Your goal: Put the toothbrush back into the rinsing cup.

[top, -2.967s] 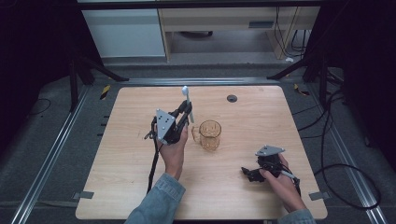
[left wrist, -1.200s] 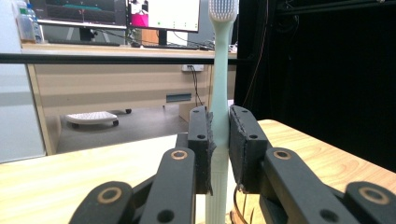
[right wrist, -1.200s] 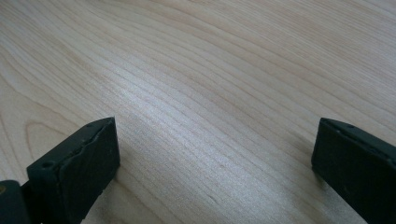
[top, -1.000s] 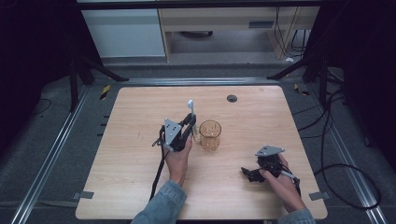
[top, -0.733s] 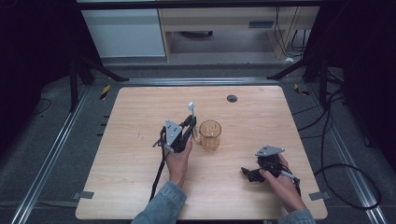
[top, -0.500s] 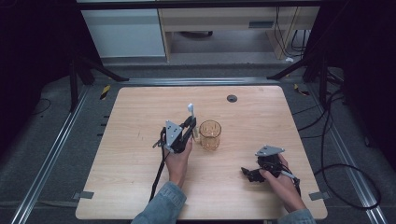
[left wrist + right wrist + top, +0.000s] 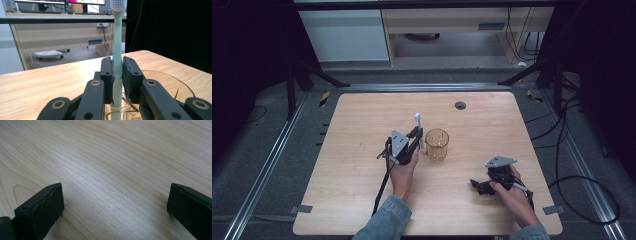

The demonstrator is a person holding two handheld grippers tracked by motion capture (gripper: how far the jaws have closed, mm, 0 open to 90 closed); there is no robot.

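Observation:
A pale green toothbrush stands upright, bristle head up, with my left gripper shut on its handle. From above, the toothbrush and left gripper sit just left of a clear amber glass cup near the table's middle. The cup's rim lies right behind and below the jaws, and the handle's lower end reaches toward it. My right gripper rests low on the table at the front right. Its jaws stand wide open over bare wood.
The wooden table has a small dark round grommet near its far edge. Cables trail from both grippers toward the front. Shelving and a desk stand beyond the table's far side.
My left gripper has come down and moved right with the toothbrush, closer beside the cup. The right gripper has stayed put.

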